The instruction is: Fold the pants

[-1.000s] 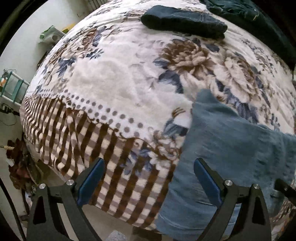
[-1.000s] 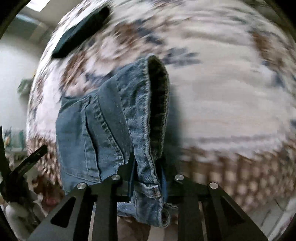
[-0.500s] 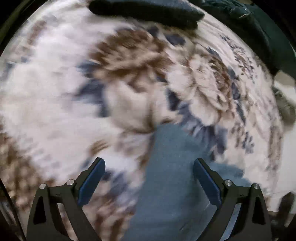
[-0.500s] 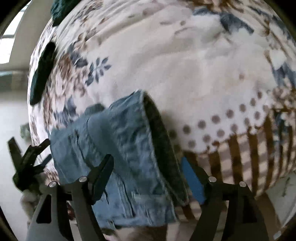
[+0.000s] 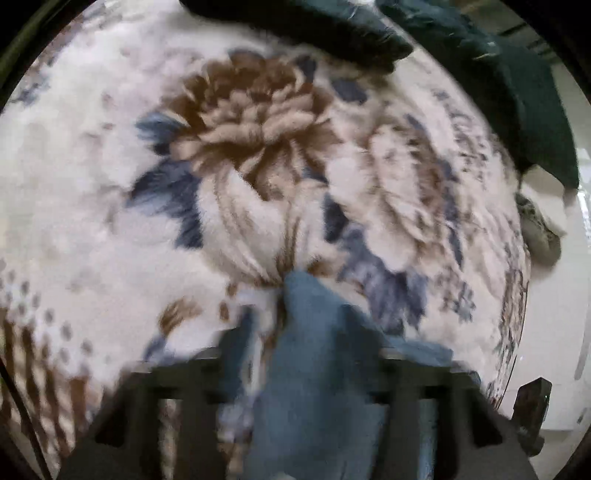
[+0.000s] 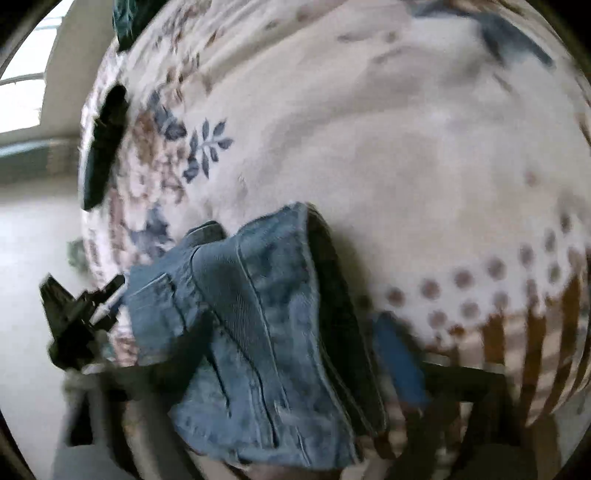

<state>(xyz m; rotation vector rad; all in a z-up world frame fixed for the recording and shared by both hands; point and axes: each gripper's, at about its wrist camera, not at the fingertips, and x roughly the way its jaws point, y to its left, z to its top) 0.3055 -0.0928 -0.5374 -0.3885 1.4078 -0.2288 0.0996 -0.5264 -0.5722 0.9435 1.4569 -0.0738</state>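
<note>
Denim, faded blue, is lying bunched near the edge of a bed: the jeans (image 6: 255, 325) are resting on a plush floral blanket (image 6: 388, 147), cream with brown peonies, navy leaves, and a border of brown dots and stripes. No brand tag, label or writing is legible on the jeans or anywhere else; both views are blurred.

In the right wrist view, the right hand-held gripper (image 6: 291, 358) is pointing steeply down over the waistband end, where a dark inner lining, seams and a pocket edge are showing. Its jaws are opening, spread wide with the denim lying between them, and the blue pad on the right side is standing clear of the cloth. At far left, over pale floor, the other black tool is showing.

In the left wrist view, the left hand-held gripper (image 5: 303, 354) is straddling a raised ridge of the jeans (image 5: 314, 369). Its jaws are closing on that fold; blur is hiding whether the pads are pressing on it yet.

Farther back on the blanket, a folded dark garment (image 5: 314, 29) is lying flat, and a dark green garment (image 5: 524, 92) is draped at the bed's right edge. Beyond the bed, a pale floor (image 6: 22, 295), a light wall and a bright window (image 6: 22, 92) are showing.
</note>
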